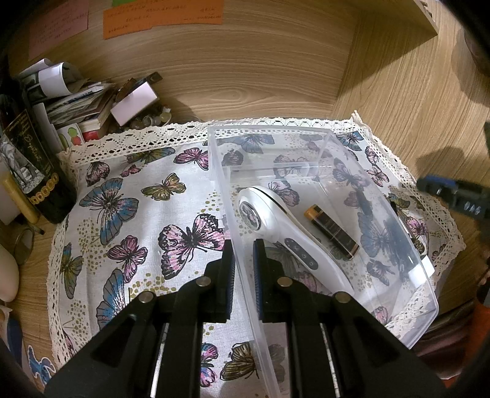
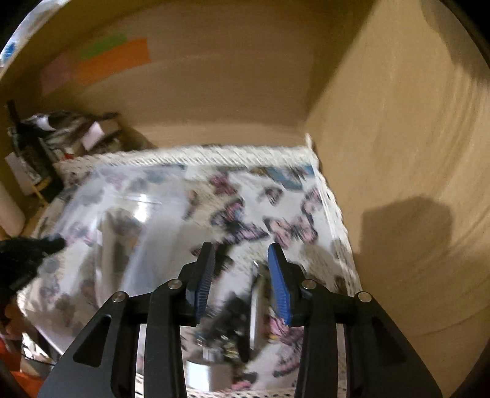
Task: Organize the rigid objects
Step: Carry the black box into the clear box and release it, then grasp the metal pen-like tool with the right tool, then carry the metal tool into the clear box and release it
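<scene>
A clear plastic box (image 1: pixel 321 144) stands on a butterfly-print cloth (image 1: pixel 137 199). Inside it lie a white handheld device (image 1: pixel 275 226) and a black-and-gold battery (image 1: pixel 332 232). My left gripper (image 1: pixel 243 248) straddles the box's left wall, one finger on each side, jaws nearly closed on it. My right gripper (image 2: pixel 242 254) is open and empty above the cloth to the right of the box (image 2: pixel 128 220); this view is motion-blurred. A dark object with a silver part (image 2: pixel 232 315) lies below it, too blurred to name. The right gripper's blue-padded tip also shows in the left wrist view (image 1: pixel 453 193).
A dark bottle (image 1: pixel 33 171) and a heap of cards, papers and small items (image 1: pixel 92 101) sit at the back left. Wooden walls close the back and right (image 1: pixel 398 91). Coloured notes hang on the back wall (image 1: pixel 162 15).
</scene>
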A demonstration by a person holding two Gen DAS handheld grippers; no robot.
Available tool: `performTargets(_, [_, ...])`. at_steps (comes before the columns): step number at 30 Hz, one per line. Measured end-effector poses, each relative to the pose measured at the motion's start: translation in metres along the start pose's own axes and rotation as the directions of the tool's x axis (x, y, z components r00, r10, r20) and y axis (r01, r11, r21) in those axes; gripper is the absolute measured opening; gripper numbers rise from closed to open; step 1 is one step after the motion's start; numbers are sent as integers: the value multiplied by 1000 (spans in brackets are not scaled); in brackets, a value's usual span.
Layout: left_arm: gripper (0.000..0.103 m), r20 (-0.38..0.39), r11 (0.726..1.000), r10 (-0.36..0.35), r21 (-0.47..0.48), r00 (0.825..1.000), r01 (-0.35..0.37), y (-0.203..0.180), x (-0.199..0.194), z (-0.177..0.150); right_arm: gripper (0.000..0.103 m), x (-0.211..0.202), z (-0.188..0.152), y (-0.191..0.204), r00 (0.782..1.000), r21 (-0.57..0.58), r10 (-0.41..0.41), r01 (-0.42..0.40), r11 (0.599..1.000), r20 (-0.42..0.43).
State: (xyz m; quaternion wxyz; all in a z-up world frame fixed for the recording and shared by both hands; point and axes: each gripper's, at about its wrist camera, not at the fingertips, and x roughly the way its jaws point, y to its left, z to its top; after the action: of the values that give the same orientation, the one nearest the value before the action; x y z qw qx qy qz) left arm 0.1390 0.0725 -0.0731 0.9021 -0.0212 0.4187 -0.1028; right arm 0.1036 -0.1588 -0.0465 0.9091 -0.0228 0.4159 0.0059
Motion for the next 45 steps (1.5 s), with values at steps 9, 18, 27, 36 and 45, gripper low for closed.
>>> performTargets(9, [10,-6,1000,-3,3,1000,3,-2,2,2,33,54,-33,-16,987,51,-18,27,998,-157])
performTargets(18, [10,-5,1000,-2,2,1000,2,-2,3,3,16,63,-33,-26,988,66,-33,43,997,-153])
performTargets(27, [10,-5,1000,-2,1,1000,2,-3,3,2,14,52,-23,-19,995,60,-26,31,998,-95])
performTargets(36, [10,-5,1000,-2,2,1000,2,-3,3,2,14,15,-2,-2,1000,34,9,-10,999,15])
performTargets(45, [10,-5,1000,-2,2,1000,2,-3,3,2,14,-14,19,22,990,-17,79,-77,997,114])
